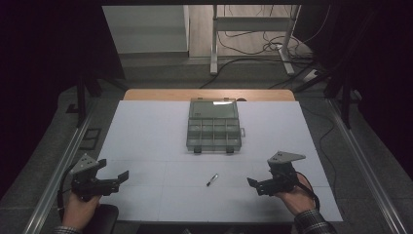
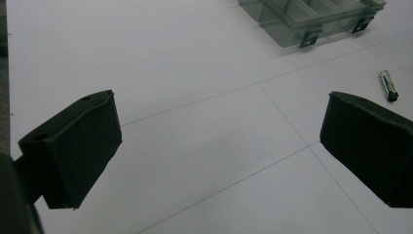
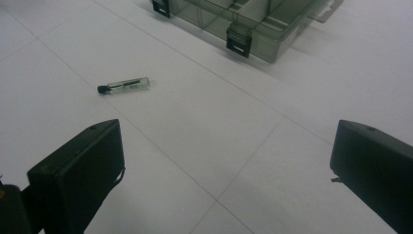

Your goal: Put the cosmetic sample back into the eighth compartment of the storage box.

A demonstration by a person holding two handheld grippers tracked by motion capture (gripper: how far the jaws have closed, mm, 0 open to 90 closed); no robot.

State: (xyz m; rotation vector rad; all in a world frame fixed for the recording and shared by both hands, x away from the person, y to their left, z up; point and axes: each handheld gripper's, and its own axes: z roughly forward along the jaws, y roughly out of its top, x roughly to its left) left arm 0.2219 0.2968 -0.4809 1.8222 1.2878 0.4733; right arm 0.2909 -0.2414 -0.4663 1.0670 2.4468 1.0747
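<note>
On the white surface (image 1: 146, 131) my left tongs (image 1: 113, 176) and right tongs (image 1: 259, 185) both sit released, flanking the small vial (image 1: 212, 180) before the open organizer box (image 1: 214, 127); I judge nothing started, next closing on the vial.

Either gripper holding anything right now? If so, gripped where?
Nothing is held. The left gripper and right gripper both have their jaws wide apart with only bare table between them. The small vial lies loose on the white table, between the two.
</note>
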